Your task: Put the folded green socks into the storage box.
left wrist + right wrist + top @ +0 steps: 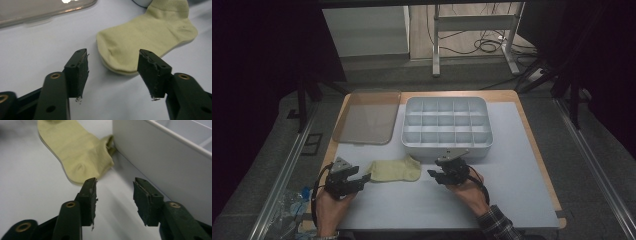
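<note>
I can read no text, label, brand, number or sign anywhere in these views. The yellow sock [394, 170], the white divided box [446, 145] and the clear lid [366, 117] at far left are all plain, and the table [512, 165] surface carries no markings I can make out.

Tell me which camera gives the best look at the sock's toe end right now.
The left gripper view: the sock lies flat with its rounded toe just beyond the open jaws. The right gripper view shows its heel and cuff beside the divided box. The high view shows the whole sock, small.
</note>
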The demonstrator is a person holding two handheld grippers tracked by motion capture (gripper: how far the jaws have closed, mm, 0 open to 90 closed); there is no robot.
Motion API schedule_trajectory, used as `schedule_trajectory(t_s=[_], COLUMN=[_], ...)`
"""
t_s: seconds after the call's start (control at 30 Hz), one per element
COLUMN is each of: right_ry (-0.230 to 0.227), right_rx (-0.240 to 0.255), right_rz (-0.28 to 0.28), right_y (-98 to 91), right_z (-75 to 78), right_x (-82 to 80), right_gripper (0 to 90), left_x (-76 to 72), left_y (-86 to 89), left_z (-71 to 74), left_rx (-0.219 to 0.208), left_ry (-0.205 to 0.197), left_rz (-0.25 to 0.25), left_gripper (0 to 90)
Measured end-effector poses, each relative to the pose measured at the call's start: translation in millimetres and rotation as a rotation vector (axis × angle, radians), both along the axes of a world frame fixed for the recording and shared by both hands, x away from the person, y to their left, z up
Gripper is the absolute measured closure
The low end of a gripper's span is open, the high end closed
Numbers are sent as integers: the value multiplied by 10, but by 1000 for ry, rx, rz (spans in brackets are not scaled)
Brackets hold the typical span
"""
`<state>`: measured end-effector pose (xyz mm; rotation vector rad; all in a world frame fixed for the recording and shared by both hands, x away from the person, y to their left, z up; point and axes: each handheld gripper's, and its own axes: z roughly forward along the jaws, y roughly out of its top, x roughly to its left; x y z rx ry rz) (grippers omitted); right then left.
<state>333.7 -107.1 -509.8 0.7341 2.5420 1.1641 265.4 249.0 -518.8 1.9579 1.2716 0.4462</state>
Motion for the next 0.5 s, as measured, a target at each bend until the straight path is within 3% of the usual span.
schedule_trajectory(t_s=[0.2,0.5], right_ry=[19,26], right_rx=[14,27], right_rz=[24,10], right_y=[162,303], right_z=[-22,-55], right_x=[80,182], right_gripper=[599,627], left_x=[94,180], left_y=[-22,-3], left_z=[0,-42], left_rx=[-8,5], left_ry=[9,8], left_rz=[1,41], left_gripper=[517,587])
